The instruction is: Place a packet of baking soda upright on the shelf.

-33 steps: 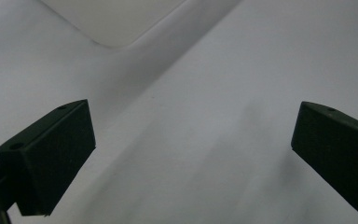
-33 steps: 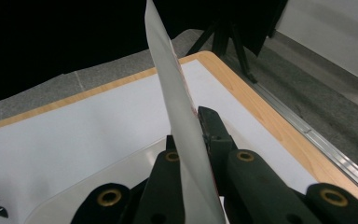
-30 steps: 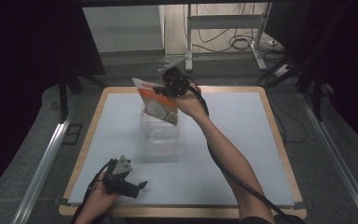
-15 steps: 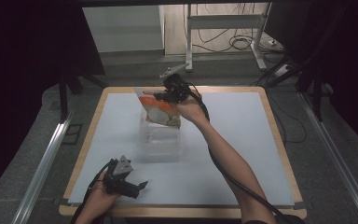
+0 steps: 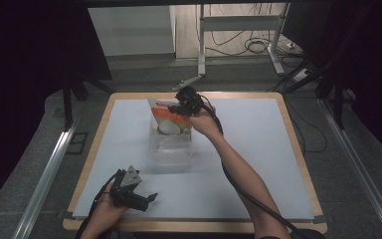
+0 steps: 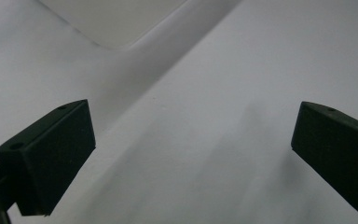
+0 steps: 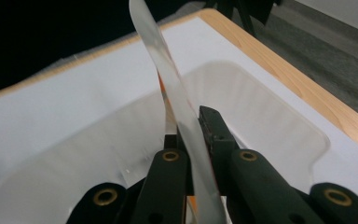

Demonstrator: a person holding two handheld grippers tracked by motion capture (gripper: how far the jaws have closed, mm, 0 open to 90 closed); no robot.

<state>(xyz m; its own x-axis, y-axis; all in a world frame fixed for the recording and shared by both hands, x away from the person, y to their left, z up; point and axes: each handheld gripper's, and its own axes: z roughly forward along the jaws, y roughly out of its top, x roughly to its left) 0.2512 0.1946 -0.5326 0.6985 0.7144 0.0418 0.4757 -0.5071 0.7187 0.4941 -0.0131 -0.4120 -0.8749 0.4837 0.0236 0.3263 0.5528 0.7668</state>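
My right gripper [image 5: 181, 106] is shut on the top edge of a flat orange-and-white packet [image 5: 167, 119], whose lower part hangs inside a clear plastic tub [image 5: 172, 152] at the middle of the white table mat. In the right gripper view the packet [image 7: 167, 79] stands edge-on, pinched by my right gripper [image 7: 192, 127] above the tub's [image 7: 265, 116] hollow. Near the front left edge, my left gripper [image 5: 146, 199] rests low over the mat, open. Seen from the left gripper view, the left gripper [image 6: 191, 154] has its jaws wide apart over bare mat, nothing between them.
The white mat [image 5: 263, 149] has a wooden rim [image 5: 298, 149] around it. Metal rails [image 5: 45, 174] run along both sides of the table. Cables and a stand's legs [image 5: 258, 47] lie on the floor beyond the far edge.
My right gripper has come down with the packet, lowering it from above the tub into the tub's far end. The left gripper has stayed where it was.
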